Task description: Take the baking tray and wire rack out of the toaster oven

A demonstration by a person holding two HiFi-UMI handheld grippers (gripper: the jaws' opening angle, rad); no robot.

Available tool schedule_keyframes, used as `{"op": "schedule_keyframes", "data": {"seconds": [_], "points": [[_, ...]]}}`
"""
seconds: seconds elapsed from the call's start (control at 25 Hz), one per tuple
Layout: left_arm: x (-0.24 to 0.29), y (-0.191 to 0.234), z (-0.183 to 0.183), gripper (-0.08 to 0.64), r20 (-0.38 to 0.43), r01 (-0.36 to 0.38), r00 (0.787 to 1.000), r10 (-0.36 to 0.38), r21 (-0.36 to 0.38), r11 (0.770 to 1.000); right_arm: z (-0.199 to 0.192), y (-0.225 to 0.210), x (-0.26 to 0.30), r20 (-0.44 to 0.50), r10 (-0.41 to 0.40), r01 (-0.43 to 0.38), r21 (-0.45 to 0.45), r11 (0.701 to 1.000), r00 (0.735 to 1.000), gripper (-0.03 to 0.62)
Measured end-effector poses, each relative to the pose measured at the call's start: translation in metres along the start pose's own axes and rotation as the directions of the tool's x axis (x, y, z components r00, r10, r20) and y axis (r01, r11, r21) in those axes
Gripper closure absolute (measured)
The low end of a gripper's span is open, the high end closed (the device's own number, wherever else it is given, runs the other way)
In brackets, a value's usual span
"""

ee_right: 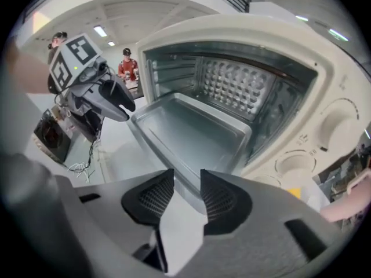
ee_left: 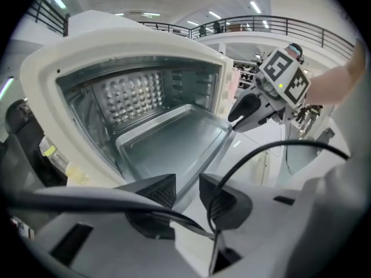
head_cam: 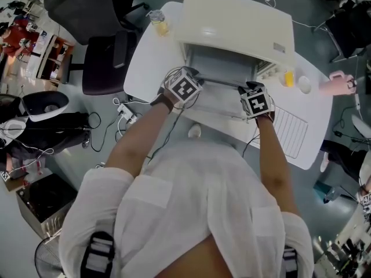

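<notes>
A white, round-cornered table (head_cam: 145,68) carries a cream-coloured toaster oven (head_cam: 235,25) whose mouth faces the person. The shallow, rectangular, dull-silver metal baking tray (ee_left: 168,143) lies in the lower part of the oven cavity, open side up and roughly level, with its front part sticking out past the oven mouth. Its long axis runs side to side across the opening, so one long rim faces the person. It has a raised rim, rounded corners and a smooth floor that gives a soft sheen. A pale wire rack (head_cam: 290,133) of thin parallel bars lies flat on the table, just right of the oven front. The left gripper (ee_left: 186,185) is at the tray's left front rim and the right gripper (ee_right: 186,181) at its right front rim. Each has its dark jaws parted by a clear gap, with the rim lying in line with that gap and the ribbed pads pressing on nothing.
</notes>
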State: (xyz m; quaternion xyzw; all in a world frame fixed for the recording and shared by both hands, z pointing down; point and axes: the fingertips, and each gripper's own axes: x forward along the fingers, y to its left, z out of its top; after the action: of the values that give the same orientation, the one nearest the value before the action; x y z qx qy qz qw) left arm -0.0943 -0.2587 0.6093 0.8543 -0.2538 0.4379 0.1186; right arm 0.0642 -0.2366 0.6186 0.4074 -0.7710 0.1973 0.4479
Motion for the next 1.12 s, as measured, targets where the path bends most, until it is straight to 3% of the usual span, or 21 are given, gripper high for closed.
{"op": "schedule_keyframes", "data": {"seconds": [0.16, 0.28, 0.44, 0.6, 0.76, 0.92, 1.12], "points": [[-0.006, 0.019, -0.002, 0.473, 0.011, -0.086, 0.996, 0.087, -0.053, 0.995, -0.007, -0.022, -0.003, 0.002, -0.083, 0.082, 0.138, 0.987, 0.997, 0.448], [-0.009, 0.035, -0.002, 0.487, 0.027, -0.147, 0.988, 0.151, -0.128, 0.981, -0.011, -0.039, -0.006, 0.01, -0.128, 0.121, 0.256, 0.959, 0.992, 0.446], [-0.012, 0.052, -0.004, 0.486, 0.023, -0.241, 0.968, 0.25, -0.197, 0.951, -0.014, -0.056, -0.003, 0.02, -0.161, 0.14, 0.401, 0.905, 0.987, 0.421], [-0.013, 0.067, -0.011, 0.478, -0.021, -0.323, 0.944, 0.329, -0.256, 0.911, -0.017, -0.064, 0.003, 0.013, -0.177, 0.15, 0.472, 0.869, 0.984, 0.41], [-0.009, 0.075, -0.016, 0.411, -0.07, -0.352, 0.935, 0.348, -0.315, 0.881, -0.019, -0.066, 0.01, -0.008, -0.172, 0.155, 0.484, 0.861, 0.985, 0.397], [0.0, 0.077, -0.02, 0.407, -0.096, -0.338, 0.94, 0.327, -0.386, 0.858, -0.025, -0.066, 0.02, -0.028, -0.152, 0.145, 0.515, 0.845, 0.988, 0.39], [0.008, 0.079, -0.024, 0.407, -0.125, -0.343, 0.939, 0.321, -0.409, 0.845, -0.028, -0.065, 0.026, -0.033, -0.118, 0.116, 0.556, 0.823, 0.992, 0.39]]}}
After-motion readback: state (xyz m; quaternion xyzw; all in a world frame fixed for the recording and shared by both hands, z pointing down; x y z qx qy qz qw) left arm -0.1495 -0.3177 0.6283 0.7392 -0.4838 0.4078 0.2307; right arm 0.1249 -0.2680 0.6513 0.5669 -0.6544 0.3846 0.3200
